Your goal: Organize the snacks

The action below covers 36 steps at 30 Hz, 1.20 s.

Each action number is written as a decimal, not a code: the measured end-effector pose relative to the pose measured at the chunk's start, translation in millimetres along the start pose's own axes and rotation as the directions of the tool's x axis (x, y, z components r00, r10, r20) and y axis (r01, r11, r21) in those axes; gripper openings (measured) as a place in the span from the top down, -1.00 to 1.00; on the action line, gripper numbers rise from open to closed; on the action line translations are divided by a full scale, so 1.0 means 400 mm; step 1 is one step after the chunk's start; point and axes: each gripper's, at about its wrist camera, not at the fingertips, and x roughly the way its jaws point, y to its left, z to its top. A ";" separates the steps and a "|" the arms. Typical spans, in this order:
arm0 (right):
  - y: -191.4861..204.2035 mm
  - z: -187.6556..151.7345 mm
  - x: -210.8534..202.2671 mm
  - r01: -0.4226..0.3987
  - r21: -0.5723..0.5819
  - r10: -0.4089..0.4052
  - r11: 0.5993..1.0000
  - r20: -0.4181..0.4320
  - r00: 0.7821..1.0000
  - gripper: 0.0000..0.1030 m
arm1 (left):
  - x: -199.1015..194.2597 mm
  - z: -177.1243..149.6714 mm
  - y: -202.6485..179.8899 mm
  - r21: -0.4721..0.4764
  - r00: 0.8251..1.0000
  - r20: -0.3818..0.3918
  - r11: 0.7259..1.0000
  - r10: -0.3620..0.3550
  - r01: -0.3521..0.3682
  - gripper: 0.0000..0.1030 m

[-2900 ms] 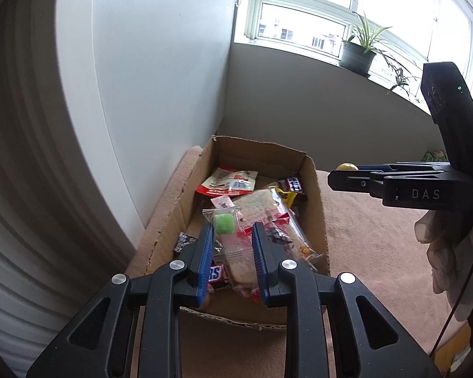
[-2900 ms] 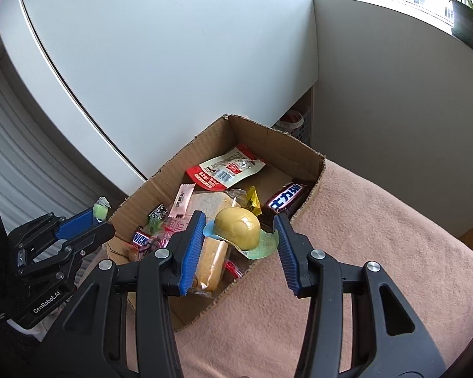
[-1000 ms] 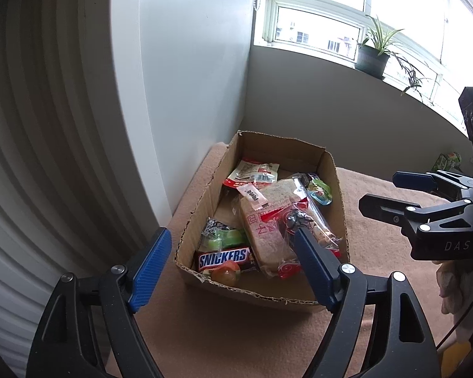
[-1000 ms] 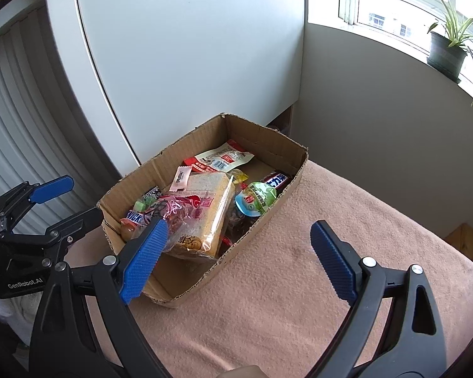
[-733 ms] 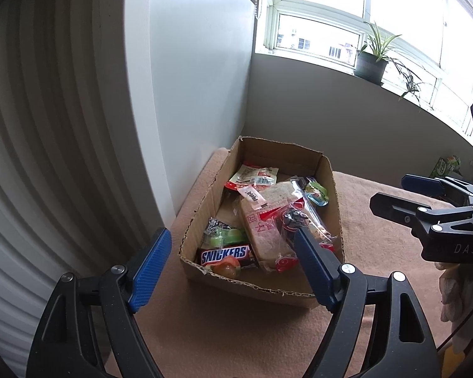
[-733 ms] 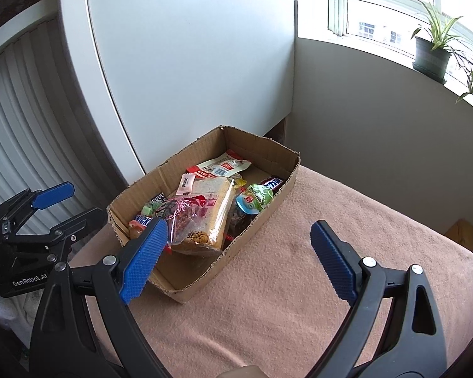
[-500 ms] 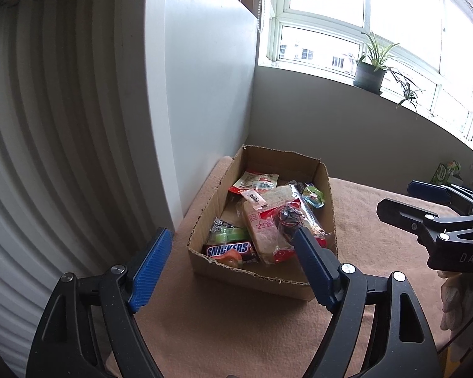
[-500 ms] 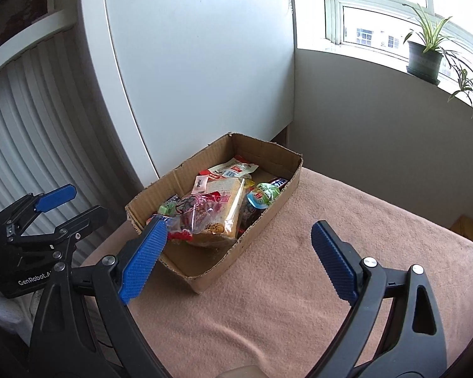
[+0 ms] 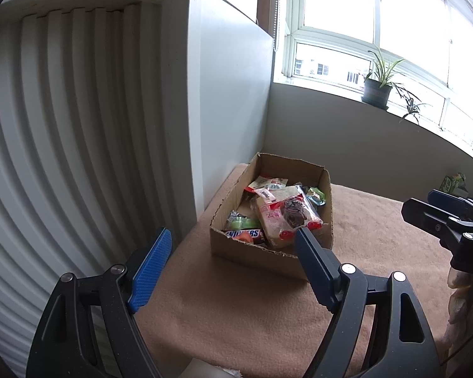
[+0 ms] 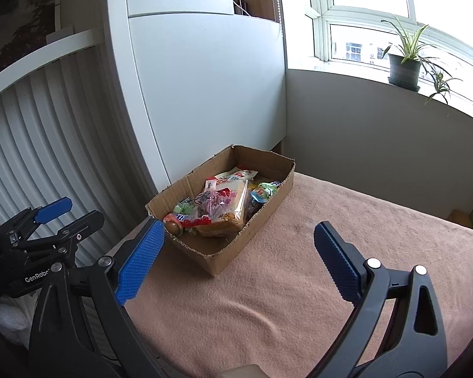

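A cardboard box (image 9: 326,189) (image 10: 261,217) sits on the tan blanket (image 9: 252,308) (image 10: 299,283) near the white cabinet. It holds several snacks: a wrapped sandwich (image 9: 276,217) (image 10: 233,208), a Snickers bar (image 9: 242,233), a green jelly cup (image 9: 317,194) (image 10: 263,192) and a red and white packet (image 9: 266,182) (image 10: 236,174). My left gripper (image 9: 233,249) (image 10: 67,211) stands open and empty, short of the box's near end. Beside the box's long side, my right gripper (image 10: 239,242) (image 9: 432,204) is open with nothing in it.
A white cabinet panel (image 10: 205,88) and a ribbed white radiator (image 9: 63,157) stand to the left of the blanket. A grey wall (image 10: 378,132) runs behind it, with a potted plant (image 9: 376,88) (image 10: 405,67) on the window sill. A green carton (image 9: 454,182) sits at far right.
Both grippers let go of their snacks into the box, opened wide, then drew back and up from it. The box now looks smaller and farther in both views.
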 end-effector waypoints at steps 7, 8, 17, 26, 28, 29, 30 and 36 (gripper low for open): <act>-0.017 -0.043 -0.040 -0.003 0.069 0.003 0.998 0.008 1.000 -0.90 | -0.026 -0.022 -0.014 0.020 1.000 -0.005 1.000 0.001 -0.001 -0.56; -0.019 -0.048 -0.043 0.000 0.071 0.000 0.997 0.007 1.000 -0.90 | -0.029 -0.024 -0.015 0.019 1.000 -0.005 1.000 -0.002 0.002 -0.56; -0.030 -0.073 -0.058 0.012 0.090 -0.012 0.996 0.000 1.000 -0.90 | -0.051 -0.031 -0.026 0.025 1.000 -0.001 1.000 -0.013 0.013 -0.57; -0.008 -0.074 -0.061 0.006 0.080 -0.006 0.997 0.000 1.000 -0.90 | -0.052 -0.037 -0.019 0.015 1.000 -0.004 1.000 -0.012 0.012 -0.57; -0.005 -0.074 -0.060 0.005 0.079 -0.004 0.997 -0.002 1.000 -0.90 | -0.055 -0.038 -0.016 0.015 1.000 -0.005 1.000 -0.016 0.016 -0.57; -0.004 -0.075 -0.061 0.001 0.083 -0.001 0.997 -0.002 1.000 -0.90 | -0.057 -0.039 -0.015 0.014 1.000 -0.004 1.000 -0.016 0.016 -0.57; -0.003 -0.076 -0.061 -0.003 0.087 0.004 0.996 -0.002 1.000 -0.90 | -0.059 -0.039 -0.014 0.014 1.000 -0.003 1.000 -0.017 0.017 -0.57; 0.002 -0.079 -0.070 -0.007 0.083 0.007 0.997 0.001 1.000 -0.90 | -0.063 -0.043 -0.008 0.013 1.000 -0.005 1.000 -0.016 0.016 -0.57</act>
